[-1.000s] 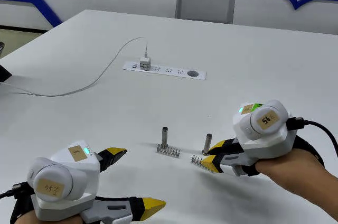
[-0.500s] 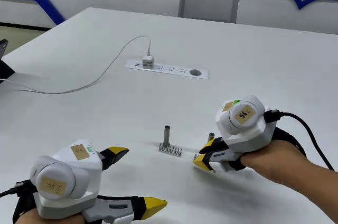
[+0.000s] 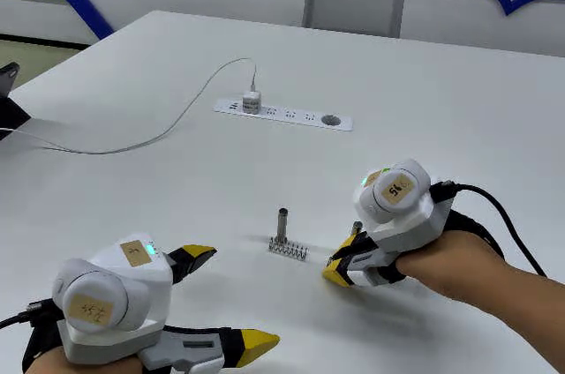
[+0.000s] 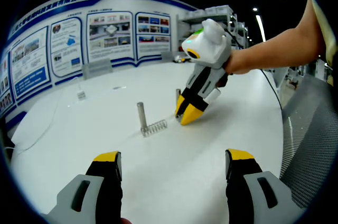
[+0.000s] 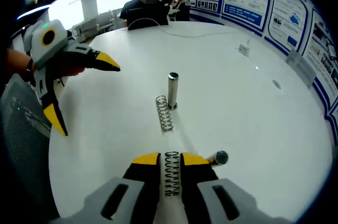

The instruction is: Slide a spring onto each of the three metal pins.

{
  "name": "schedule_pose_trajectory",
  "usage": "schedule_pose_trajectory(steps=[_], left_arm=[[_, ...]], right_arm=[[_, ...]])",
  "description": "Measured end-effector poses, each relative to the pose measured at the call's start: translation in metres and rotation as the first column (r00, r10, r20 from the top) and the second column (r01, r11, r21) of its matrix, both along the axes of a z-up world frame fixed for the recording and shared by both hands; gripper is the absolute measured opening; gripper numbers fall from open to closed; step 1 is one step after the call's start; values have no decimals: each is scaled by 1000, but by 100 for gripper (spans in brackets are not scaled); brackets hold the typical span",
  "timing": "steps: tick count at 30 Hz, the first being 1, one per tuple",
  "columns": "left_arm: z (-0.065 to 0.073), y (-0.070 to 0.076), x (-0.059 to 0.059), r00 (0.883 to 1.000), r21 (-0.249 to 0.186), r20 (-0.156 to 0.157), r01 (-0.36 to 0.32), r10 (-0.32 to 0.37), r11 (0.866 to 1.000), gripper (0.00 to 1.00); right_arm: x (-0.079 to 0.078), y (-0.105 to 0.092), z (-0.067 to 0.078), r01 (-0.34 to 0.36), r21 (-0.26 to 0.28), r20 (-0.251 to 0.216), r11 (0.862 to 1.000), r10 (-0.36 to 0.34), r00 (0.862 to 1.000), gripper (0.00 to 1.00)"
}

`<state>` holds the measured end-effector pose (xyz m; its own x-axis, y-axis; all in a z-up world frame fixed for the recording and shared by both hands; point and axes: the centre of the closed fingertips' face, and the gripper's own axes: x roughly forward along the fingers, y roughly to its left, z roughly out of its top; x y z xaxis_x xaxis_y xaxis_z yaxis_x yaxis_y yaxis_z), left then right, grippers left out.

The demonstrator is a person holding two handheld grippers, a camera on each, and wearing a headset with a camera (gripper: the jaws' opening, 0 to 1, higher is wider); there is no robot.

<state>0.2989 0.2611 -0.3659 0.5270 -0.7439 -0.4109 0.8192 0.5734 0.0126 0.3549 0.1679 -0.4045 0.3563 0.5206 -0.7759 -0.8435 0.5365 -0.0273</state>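
**Head view.** The R gripper [image 3: 338, 270] is held low, tips down on the counter [image 3: 177, 198], just beside the near pin [image 3: 356, 228]. That pin's lower part is covered by the gripper body. The far pin [image 3: 282, 222] stands upright w/ a loose spring [image 3: 289, 249] lying at its base. The L gripper [image 3: 231, 296] is kept well apart, jaws spread, nothing held. What sits between the R jaws can't be told here.

**Left gripper view.** Own jaws are seen wide open and empty. The R gripper's tips [image 4: 191, 114] are seen on the counter, w/ the near pin [image 4: 178, 96] partly masked behind them.

**Right gripper view.** The jaws are closed on the held spring [image 5: 171, 174], which lies lengthwise between them. The near pin's top [image 5: 218, 157] sits just beside one jaw tip.

- Step in hand (judged): pickup of this spring for the near pin.
- Grip is to be kept light so the coils aren't crushed.
- The spring is to be lifted and turned open end down.
- The bore is to be centred over the pin top, then lowered along the pin axis.
- Release is advised only once several coils are past the top.
- Side contact w/ the pin is to be avoided, since whether the pins are fixed to the counter can't be told.

**Not resolved.** The spring's rear end is hidden between the jaws. Two pins are counted, and where the third stands can't be told.
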Motion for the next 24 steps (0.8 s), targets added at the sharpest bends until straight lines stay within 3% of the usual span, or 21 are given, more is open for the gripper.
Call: schedule_pose_trajectory(steps=[15,24], left_arm=[[0,0,-1,1000,4,-1,2,-2,1000,82],[1,0,-1,1000,3,0,5,-5,1000,82]], right_arm=[[-3,-1,0,-3,-4,0,1000,3,1000,12],[-9,-3,14,6,26,31,1000,-7,999,12]])
